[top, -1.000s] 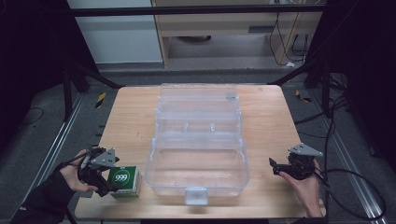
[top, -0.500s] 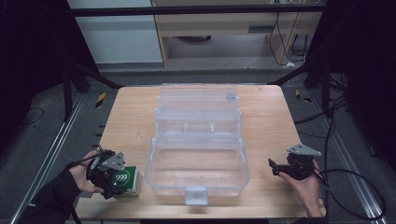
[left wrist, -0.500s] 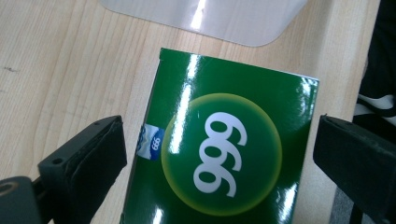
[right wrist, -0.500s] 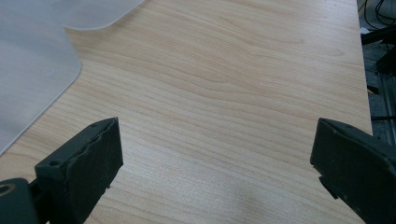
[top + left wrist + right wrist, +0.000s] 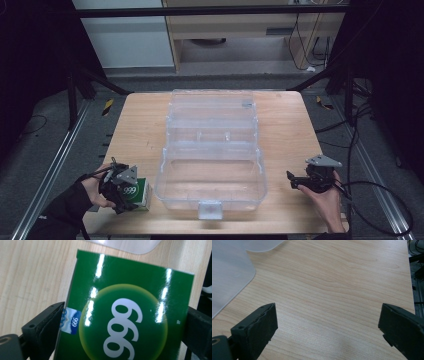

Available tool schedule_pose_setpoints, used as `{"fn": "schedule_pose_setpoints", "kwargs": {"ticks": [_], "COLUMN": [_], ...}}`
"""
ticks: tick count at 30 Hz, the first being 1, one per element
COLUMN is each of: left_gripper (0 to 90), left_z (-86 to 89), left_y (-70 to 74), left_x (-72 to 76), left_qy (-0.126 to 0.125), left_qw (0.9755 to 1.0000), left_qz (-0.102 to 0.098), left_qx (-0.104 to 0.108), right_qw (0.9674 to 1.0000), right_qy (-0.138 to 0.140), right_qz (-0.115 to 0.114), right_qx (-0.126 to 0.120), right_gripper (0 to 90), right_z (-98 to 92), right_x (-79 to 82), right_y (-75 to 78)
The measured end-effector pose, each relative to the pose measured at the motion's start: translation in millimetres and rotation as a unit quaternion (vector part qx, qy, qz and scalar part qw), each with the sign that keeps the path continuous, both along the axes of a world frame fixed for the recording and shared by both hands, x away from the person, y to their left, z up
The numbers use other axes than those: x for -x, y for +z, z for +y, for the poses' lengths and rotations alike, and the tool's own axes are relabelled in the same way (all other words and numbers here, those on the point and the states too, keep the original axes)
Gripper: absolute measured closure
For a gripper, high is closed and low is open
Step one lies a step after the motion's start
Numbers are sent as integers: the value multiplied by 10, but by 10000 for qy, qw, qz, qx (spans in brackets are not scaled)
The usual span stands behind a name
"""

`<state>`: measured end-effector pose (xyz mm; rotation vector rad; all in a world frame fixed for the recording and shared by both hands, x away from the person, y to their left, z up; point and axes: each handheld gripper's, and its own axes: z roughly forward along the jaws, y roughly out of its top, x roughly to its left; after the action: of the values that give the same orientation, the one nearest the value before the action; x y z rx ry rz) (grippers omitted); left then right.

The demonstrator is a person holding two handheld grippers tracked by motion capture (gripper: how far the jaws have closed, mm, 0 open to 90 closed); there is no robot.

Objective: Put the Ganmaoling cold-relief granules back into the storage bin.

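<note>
Green box (image 5: pixel 138 192), near-left corner of the tabletop (image 5: pixel 290 125).
Left gripper (image 5: pixel 120 322) straddles it, jaws just narrowed, spread at both sides; right gripper (image 5: pixel 291 180) spread wide, near-right edge.

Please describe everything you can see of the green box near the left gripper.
The green box is a small glossy carton, apparently cardboard, printed with a yellow-rimmed circle, white "999" digits and a small blue label on one edge. It lies flat on the wooden table, at its near left corner, just left of the clear plastic case. The left gripper is over it, with a black finger on either side. The left finger appears to meet its edge; whether the fingers press it is unclear.
</note>
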<state>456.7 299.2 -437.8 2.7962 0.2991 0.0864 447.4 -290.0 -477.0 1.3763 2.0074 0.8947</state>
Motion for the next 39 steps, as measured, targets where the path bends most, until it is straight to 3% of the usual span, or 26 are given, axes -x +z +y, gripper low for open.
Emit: {"fn": "schedule_pose_setpoints", "kwargs": {"ticks": [11,27,39], "left_gripper": [64,143,144], "left_z": [-8,13,53], "left_y": [-65,-18,241], "left_x": [-17,3,47], "left_qy": [-19,-5,230], "left_qw": [9999,10000,9991], "left_qz": [121,80,-59], "left_qx": [-33,2,339], "right_qw": [10000,10000,9999], "right_qy": [10,29,85], "right_qz": [-12,4,15], "right_qx": [14,-32,-89], "right_gripper": [31,35,43], "right_z": [1,-4,-5], "right_x": [0,2,6], "right_y": [-2,-7,-17]}}
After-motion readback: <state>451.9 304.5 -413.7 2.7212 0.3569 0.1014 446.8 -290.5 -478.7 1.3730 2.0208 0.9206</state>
